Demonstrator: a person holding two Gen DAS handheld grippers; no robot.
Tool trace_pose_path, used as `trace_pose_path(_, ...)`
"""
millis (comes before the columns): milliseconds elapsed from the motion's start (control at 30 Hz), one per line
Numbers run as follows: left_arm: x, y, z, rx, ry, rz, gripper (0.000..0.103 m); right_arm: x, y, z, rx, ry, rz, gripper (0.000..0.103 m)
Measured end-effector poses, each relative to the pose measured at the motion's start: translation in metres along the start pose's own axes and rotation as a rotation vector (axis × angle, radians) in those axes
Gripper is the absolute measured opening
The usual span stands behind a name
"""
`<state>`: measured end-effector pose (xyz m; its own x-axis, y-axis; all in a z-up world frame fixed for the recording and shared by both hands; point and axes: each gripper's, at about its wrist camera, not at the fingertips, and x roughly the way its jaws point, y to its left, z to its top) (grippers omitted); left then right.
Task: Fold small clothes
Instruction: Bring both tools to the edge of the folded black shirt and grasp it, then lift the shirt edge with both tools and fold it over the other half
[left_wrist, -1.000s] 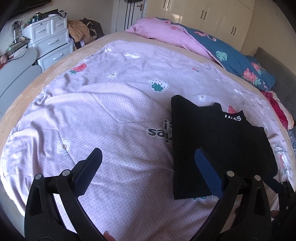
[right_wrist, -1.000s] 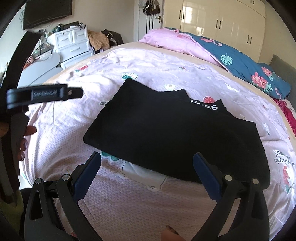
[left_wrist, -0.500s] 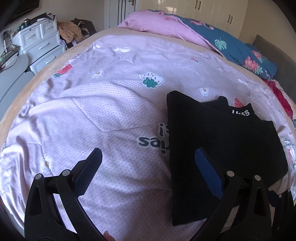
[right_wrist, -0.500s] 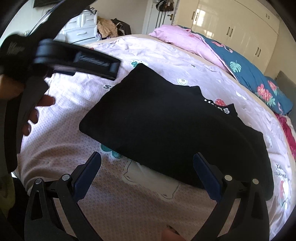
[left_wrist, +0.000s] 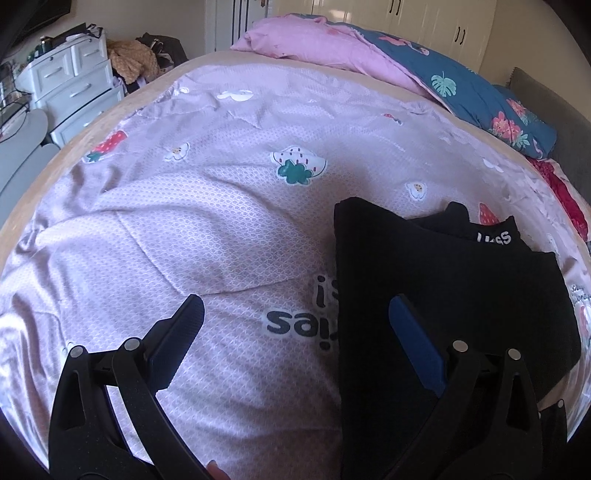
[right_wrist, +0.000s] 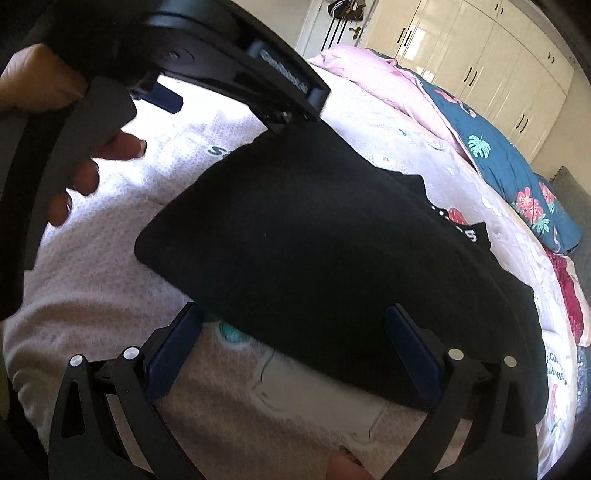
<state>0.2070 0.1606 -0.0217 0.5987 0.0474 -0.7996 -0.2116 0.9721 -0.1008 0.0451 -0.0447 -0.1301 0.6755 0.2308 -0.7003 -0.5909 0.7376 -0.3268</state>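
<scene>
A black garment (left_wrist: 443, 280) with white lettering at its collar lies folded flat on the lilac printed bedsheet (left_wrist: 177, 236). My left gripper (left_wrist: 295, 328) hovers open over the garment's left edge, its right finger above the black cloth and its left finger above bare sheet. In the right wrist view the same garment (right_wrist: 314, 251) fills the middle, and my right gripper (right_wrist: 295, 339) is open over its near edge with nothing held. The left gripper's body and a hand (right_wrist: 88, 173) holding it show at upper left there.
A pink and blue floral duvet (left_wrist: 424, 77) is bunched along the far side of the bed. White drawers (left_wrist: 70, 85) and a heap of clothes stand beyond the left edge. Cream wardrobes (right_wrist: 480, 62) line the back wall.
Both grippers have moved forward and lower toward the garment. The left gripper now looms much larger at the upper left of the right wrist view. The garment has not moved.
</scene>
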Motion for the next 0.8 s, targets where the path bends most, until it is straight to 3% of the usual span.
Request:
trace_pose_path(333,0.016,0.007,-0.001,-0.028,0.032,-0.008,0.094,0.014,0.008,0.02,-0.074,-0.042,-0.066,0.099)
trace_pose_path(467,0.017,0.005,0.0,-0.033,0.039,-0.022,0.094,0.005,0.001,0.021,-0.06,-0.102,-0.101,0.097)
trace_pose_path(633,0.014,0.001,0.003,-0.025,0.028,-0.036,0.094,-0.012,-0.013,0.02,-0.012,-0.155,-0.065,0.066)
trace_pose_path(700,0.013,0.001,0.005,-0.043,0.031,-0.06,0.094,-0.018,-0.016,0.018,-0.01,-0.172,-0.055,0.047)
trace_pose_path(733,0.014,0.001,0.006,-0.053,0.035,-0.077,0.094,-0.019,-0.017,0.017,-0.009,-0.176,-0.048,0.043)
trace_pose_path(800,0.016,0.0,0.007,-0.064,0.043,-0.09,0.094,-0.021,-0.021,0.014,-0.006,-0.179,-0.003,0.021)
